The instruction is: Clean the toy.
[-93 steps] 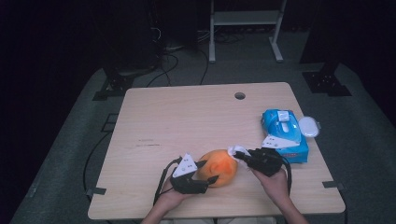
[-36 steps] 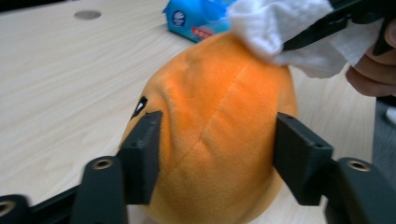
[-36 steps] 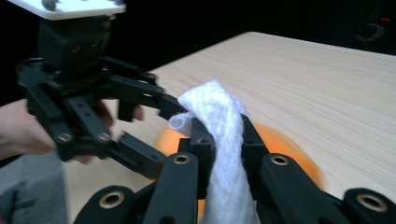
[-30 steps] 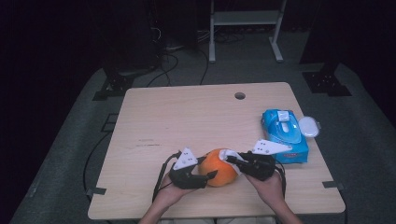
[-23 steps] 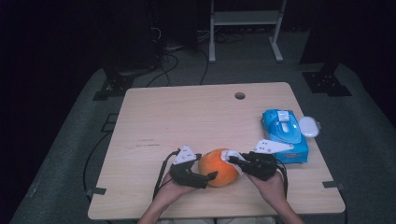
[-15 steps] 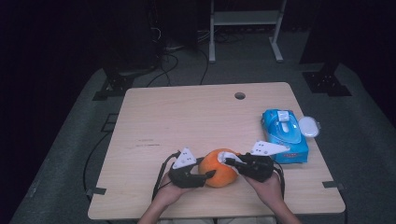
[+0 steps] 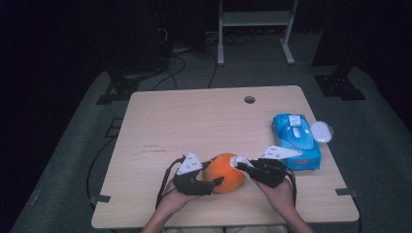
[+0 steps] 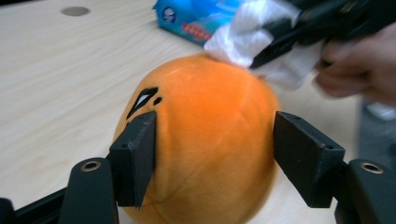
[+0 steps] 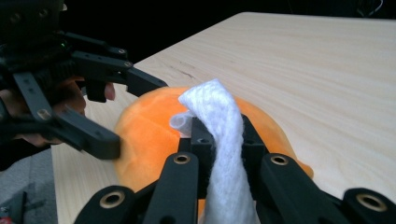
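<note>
High view first: the orange plush toy (image 7: 224, 173) sits near the front edge of the counter (image 7: 194, 121), left of the blue wipes pack (image 7: 296, 141), with the left tongs (image 7: 217, 181) on its left flank and the right tongs (image 7: 239, 164) on its right.

Left gripper view: the jaws straddle the toy and have just been opening; the left pad touches the fabric, while the right one stands just off it, so it's a loose brace, not a firm clamp.

Right gripper view: these tongs are clenched on a white wipe (image 9: 219, 140), pressed to the top of the toy.

My read: wiping is under way, with the toy's sides left to do.
</note>
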